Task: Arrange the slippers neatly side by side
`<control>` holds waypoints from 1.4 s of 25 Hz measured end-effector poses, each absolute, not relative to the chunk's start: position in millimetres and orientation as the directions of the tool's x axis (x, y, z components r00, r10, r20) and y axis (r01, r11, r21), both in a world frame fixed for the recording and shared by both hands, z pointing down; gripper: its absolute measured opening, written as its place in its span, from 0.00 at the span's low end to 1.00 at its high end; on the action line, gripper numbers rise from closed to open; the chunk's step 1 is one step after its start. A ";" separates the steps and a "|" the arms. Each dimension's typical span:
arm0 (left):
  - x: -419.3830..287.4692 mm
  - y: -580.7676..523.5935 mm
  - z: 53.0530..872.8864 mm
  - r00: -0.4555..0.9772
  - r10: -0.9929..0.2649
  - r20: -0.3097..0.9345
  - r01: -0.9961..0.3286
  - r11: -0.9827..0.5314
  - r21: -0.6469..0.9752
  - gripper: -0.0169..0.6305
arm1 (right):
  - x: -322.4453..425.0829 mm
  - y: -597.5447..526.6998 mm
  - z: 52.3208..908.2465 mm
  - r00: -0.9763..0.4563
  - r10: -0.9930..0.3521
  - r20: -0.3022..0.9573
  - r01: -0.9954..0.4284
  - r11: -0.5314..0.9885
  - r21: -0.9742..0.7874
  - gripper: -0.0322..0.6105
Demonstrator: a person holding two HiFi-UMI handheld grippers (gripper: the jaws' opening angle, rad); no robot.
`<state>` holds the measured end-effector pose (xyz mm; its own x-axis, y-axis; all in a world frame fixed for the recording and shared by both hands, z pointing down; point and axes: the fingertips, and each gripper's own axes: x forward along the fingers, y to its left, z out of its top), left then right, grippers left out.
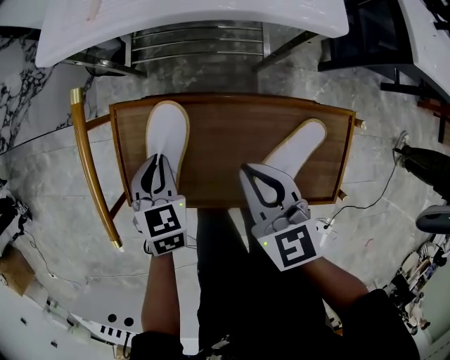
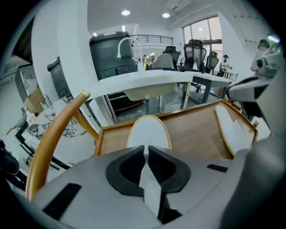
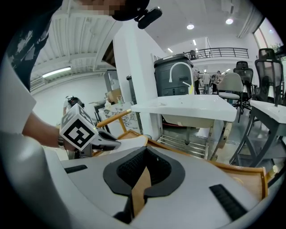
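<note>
Two white slippers with tan rims lie on the wooden chair seat (image 1: 225, 140). The left slipper (image 1: 167, 133) points straight away from me, and my left gripper (image 1: 159, 167) is shut on its heel end. In the left gripper view a white strip of that slipper (image 2: 149, 132) sits pinched between the jaws of this gripper (image 2: 146, 152). The right slipper (image 1: 299, 144) lies slanted, toe to the far right. My right gripper (image 1: 253, 174) is shut just left of its heel, over bare wood, holding nothing. Only brown wood shows under its closed jaws (image 3: 145, 155).
The chair's curved wooden backrest (image 1: 88, 169) stands at the left of the seat. A white table (image 1: 190, 21) with a metal rack under it is just beyond the chair. A cable (image 1: 380, 197) and dark equipment lie on the marble floor at the right.
</note>
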<state>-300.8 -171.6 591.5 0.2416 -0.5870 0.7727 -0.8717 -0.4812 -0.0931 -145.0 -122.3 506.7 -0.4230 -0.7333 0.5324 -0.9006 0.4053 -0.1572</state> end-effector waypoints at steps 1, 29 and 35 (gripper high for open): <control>-301.3 -171.6 588.4 0.238 -0.592 0.770 -0.881 -0.466 -0.086 0.06 | -144.7 -122.2 506.1 -0.424 -0.734 0.530 -0.900 0.406 -0.158 0.04; -204.9 -137.1 578.8 0.359 -0.547 0.756 -0.905 -0.403 0.138 0.06 | -93.2 -90.7 509.0 -0.361 -0.765 0.534 -0.931 0.331 -0.156 0.04; -196.6 -132.2 593.0 0.357 -0.523 0.774 -0.898 -0.419 0.132 0.09 | -78.8 -87.9 512.7 -0.334 -0.773 0.539 -0.942 0.295 -0.161 0.04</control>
